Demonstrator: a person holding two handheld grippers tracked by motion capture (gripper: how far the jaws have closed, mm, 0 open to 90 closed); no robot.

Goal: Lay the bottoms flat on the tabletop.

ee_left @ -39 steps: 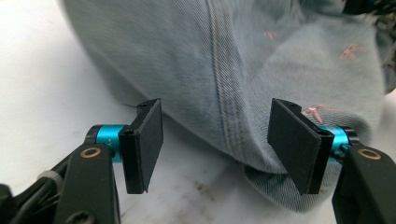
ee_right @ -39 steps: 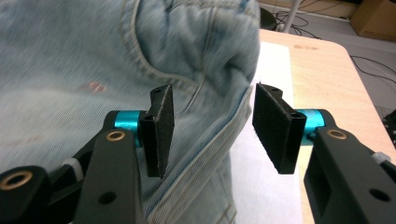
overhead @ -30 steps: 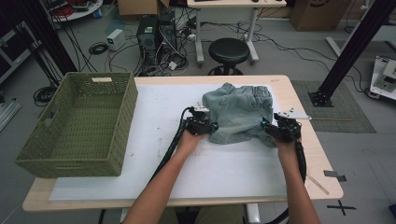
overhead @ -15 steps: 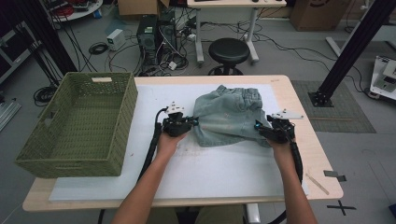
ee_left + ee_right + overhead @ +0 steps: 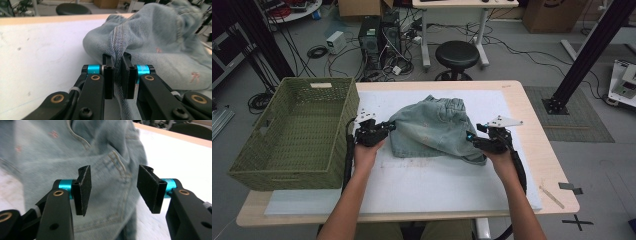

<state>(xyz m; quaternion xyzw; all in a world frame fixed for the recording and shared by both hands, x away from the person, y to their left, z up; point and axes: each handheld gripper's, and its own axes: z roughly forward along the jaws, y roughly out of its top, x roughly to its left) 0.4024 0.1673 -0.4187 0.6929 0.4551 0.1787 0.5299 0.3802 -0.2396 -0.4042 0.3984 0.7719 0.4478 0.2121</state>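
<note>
A pair of light blue denim shorts (image 5: 437, 130) lies bunched on the white mat (image 5: 432, 185) in the middle of the table. My left gripper (image 5: 384, 129) is at the shorts' left edge, shut on a seam fold of the denim (image 5: 117, 52); the fold runs up between the two pads (image 5: 109, 75). My right gripper (image 5: 472, 138) is at the shorts' right edge with its jaws wide apart over the denim (image 5: 112, 170), nothing pinched between its pads (image 5: 83, 187).
A green woven basket (image 5: 292, 132) stands at the table's left end, close beside my left hand. Behind the table are a black stool (image 5: 457, 52), computer towers and floor cables. A black frame post (image 5: 587, 50) rises at the right.
My left gripper has pulled the shorts' left edge further left, toward the basket, spreading the denim. My right gripper has let go and now stands open at the right edge.
</note>
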